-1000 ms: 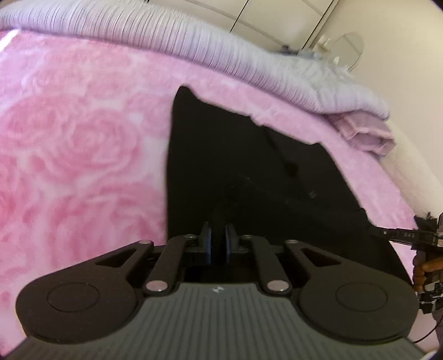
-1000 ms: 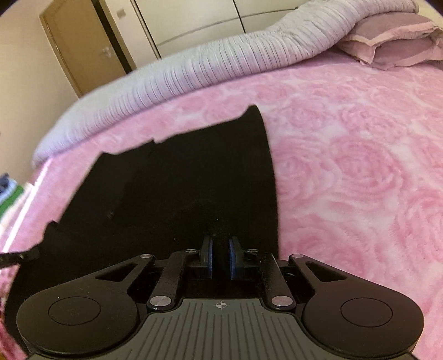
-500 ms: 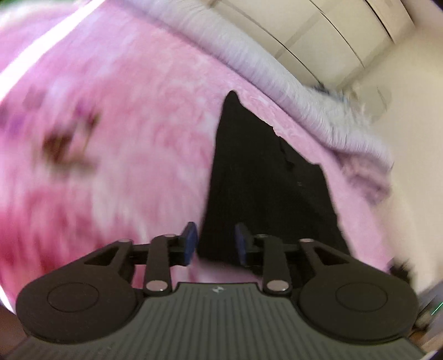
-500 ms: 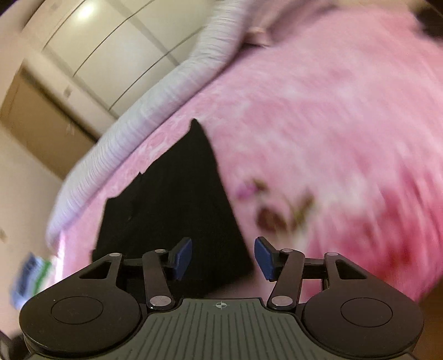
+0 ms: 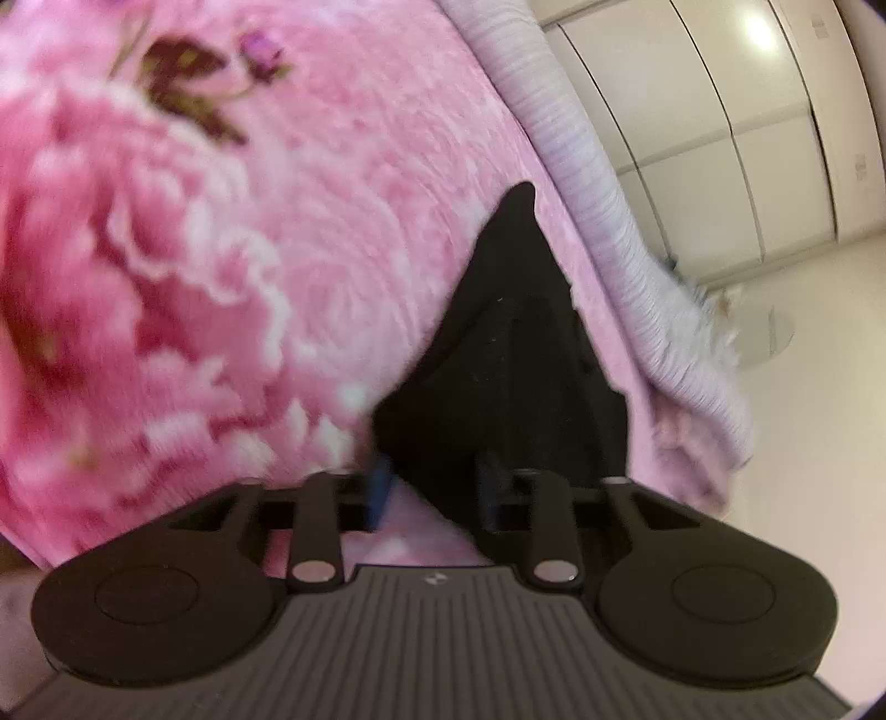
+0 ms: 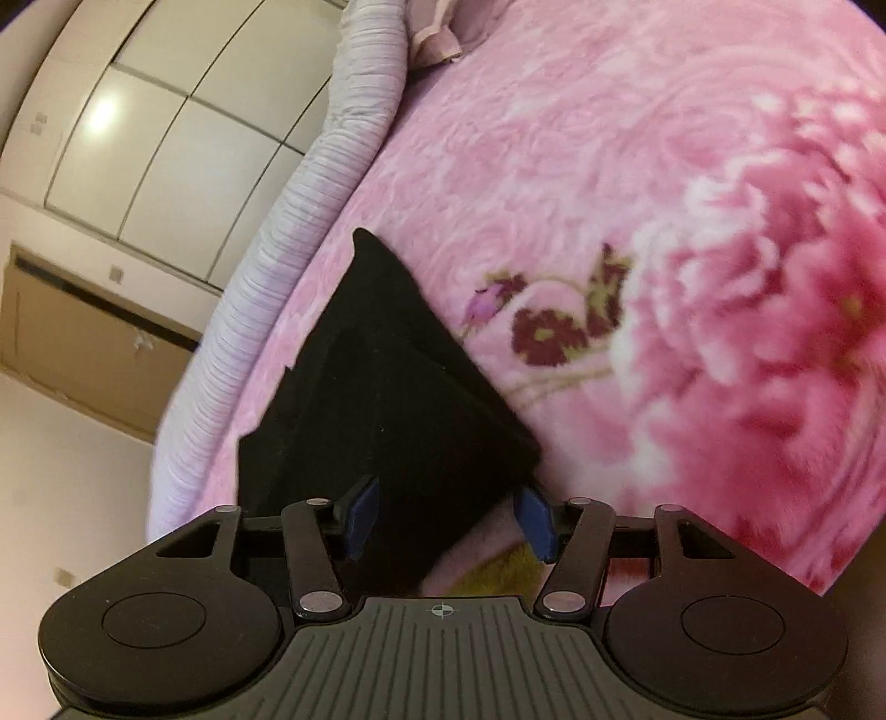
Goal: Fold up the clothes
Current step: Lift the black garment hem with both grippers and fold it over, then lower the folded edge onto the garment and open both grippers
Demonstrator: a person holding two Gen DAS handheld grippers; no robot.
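Both grippers, left (image 5: 432, 493) and right (image 6: 448, 518), hang released over the black garment (image 6: 387, 399), lying folded flat on the bed (image 6: 609, 166).

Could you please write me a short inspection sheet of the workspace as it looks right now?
Surface: pink rose-patterned blanket spread over a bed.
Job's things: one black garment lying flat on the blanket, folded to a narrow shape, near corners toward both grippers.
Clutter: ribbed lilac duvet bunched along the far edge; pink pillow at its end.
Grippers: left gripper open, one fingertip over each side of the near left corner; right gripper open, straddling the near right corner. Whether either touches the cloth cannot be told.
Cables: nothing seen.
Surroundings: white wardrobe doors, wooden door, cream walls.
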